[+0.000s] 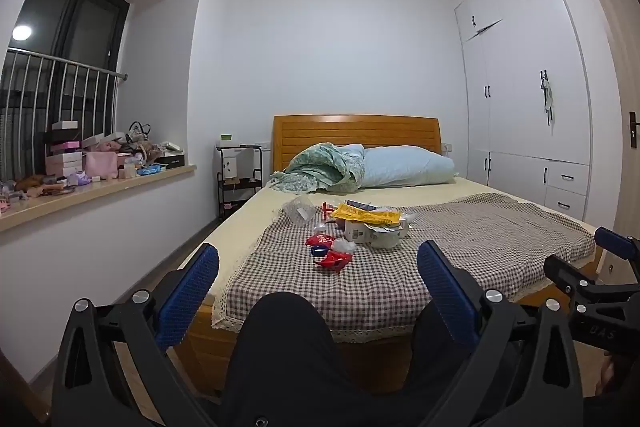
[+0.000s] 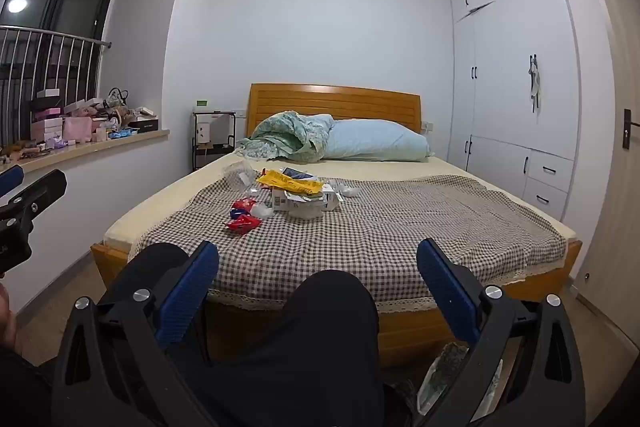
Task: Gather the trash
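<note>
A heap of trash lies on the checked cloth (image 1: 480,247) that covers the bed. It holds red wrappers (image 1: 332,259) (image 2: 242,223), a blue cap (image 1: 320,249), a yellow wrapper (image 1: 366,215) (image 2: 290,183), white cartons (image 1: 360,231) (image 2: 304,201) and a clear plastic piece (image 1: 300,209) (image 2: 238,173). My left gripper (image 1: 318,249) is open and empty, well short of the bed's foot. My right gripper (image 2: 318,246) is also open and empty, to the right of the left one. Both point at the heap from a distance.
A person's knees in black trousers (image 1: 288,327) (image 2: 332,307) sit below the grippers. A translucent bag (image 2: 444,367) lies on the floor by the bed's foot. A pillow (image 1: 404,167) and quilt (image 1: 320,167) lie at the headboard. A cluttered windowsill (image 1: 100,183) runs left; a wardrobe (image 1: 520,107) stands right.
</note>
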A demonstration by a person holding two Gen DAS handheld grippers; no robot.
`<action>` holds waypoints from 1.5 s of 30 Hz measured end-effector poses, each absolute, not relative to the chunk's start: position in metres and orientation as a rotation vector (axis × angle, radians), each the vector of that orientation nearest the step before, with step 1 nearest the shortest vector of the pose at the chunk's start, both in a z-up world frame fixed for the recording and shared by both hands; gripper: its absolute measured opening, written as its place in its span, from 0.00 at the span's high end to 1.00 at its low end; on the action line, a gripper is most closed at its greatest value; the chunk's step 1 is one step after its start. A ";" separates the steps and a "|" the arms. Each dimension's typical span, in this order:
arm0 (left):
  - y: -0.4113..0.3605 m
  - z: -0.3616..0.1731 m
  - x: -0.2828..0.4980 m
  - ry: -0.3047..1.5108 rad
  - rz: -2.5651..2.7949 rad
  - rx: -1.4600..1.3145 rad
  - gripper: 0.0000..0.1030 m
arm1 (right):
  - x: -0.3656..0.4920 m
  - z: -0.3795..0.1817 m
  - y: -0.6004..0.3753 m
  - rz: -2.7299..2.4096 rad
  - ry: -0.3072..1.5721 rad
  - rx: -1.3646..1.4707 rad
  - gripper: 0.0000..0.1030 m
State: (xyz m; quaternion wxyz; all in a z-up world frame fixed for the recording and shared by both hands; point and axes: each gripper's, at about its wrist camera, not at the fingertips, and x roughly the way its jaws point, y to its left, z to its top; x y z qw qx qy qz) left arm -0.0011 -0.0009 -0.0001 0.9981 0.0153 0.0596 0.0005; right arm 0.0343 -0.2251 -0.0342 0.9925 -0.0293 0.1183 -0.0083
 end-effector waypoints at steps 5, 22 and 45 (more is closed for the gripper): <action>-0.002 0.001 -0.003 0.122 0.004 0.028 0.07 | 0.035 -0.034 -0.227 -0.016 0.237 -0.052 0.08; -0.005 0.003 -0.007 0.122 0.009 0.035 0.07 | 0.032 -0.032 -0.229 -0.031 0.240 -0.049 0.08; -0.007 0.007 -0.012 0.117 0.008 0.033 0.07 | 0.033 -0.033 -0.232 -0.018 0.240 -0.038 0.08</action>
